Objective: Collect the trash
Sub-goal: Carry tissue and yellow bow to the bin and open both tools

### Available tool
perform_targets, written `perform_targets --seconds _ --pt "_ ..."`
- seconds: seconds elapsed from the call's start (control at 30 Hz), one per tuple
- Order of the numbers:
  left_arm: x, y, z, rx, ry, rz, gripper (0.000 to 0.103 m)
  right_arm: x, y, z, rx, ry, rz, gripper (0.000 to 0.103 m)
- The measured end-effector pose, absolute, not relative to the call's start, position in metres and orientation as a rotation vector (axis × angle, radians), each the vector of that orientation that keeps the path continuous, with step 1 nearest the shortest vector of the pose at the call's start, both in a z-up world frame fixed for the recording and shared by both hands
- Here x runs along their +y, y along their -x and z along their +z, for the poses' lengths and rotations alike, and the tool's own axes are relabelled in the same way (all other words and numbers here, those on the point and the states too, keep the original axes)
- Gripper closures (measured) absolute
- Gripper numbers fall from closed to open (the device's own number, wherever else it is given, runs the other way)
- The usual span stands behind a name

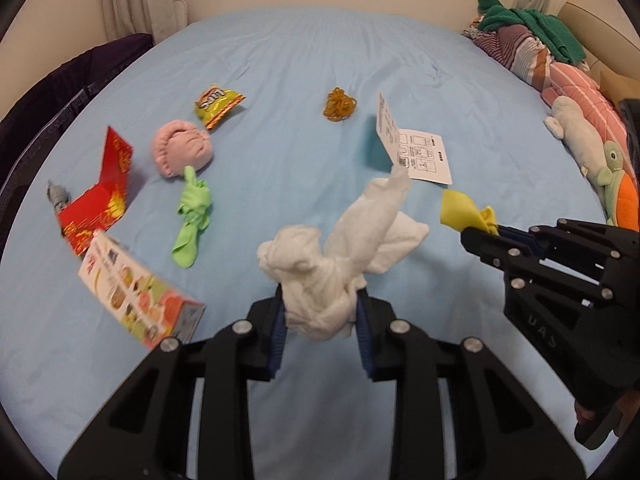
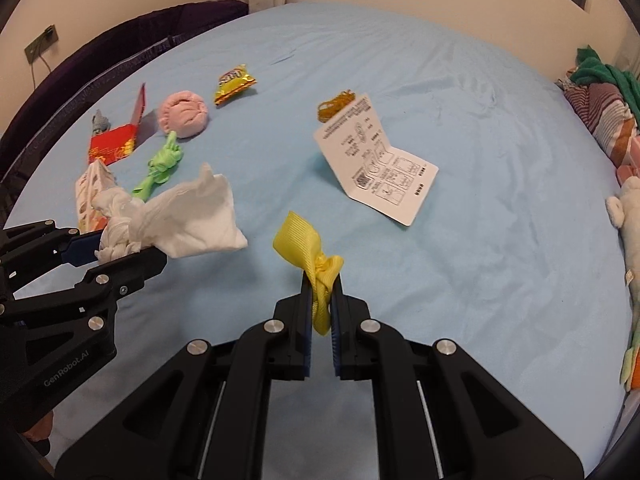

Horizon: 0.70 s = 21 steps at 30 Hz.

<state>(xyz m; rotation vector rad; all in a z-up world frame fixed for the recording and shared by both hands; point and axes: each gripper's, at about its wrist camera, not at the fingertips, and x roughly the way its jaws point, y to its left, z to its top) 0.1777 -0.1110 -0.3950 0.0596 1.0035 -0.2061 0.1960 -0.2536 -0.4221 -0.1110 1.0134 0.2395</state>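
1. Left gripper (image 1: 320, 312): clamped on knotted white cloth (image 1: 332, 264), lifted off the bed (image 1: 304, 60).
2. Right gripper (image 2: 319, 312): pinching knotted yellow strip (image 2: 308, 252) narrowly, held above the sheet.
3. Beyond both: folded leaflet (image 2: 376, 160), chip packet (image 1: 218, 105), green rag (image 1: 192, 216).

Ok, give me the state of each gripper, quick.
Left gripper: shut on the white cloth, lifted off the bed.
Right gripper: shut on the yellow ribbon, also clear of the bed.
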Motion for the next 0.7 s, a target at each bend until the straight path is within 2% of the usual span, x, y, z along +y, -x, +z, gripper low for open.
perform_targets --seconds 0.37,0.7 --pt "0.017 -0.066 -0.36 0.993 0.112 0.082 0.073 -0.126 -0.131 -0.378 0.969 0.269 0.515 0.096" --pt "0.207 0.102 -0.35 1.01 0.302 0.488 0.073 0.085 -0.016 -0.357 0.916 0.463 0.92 0.096"
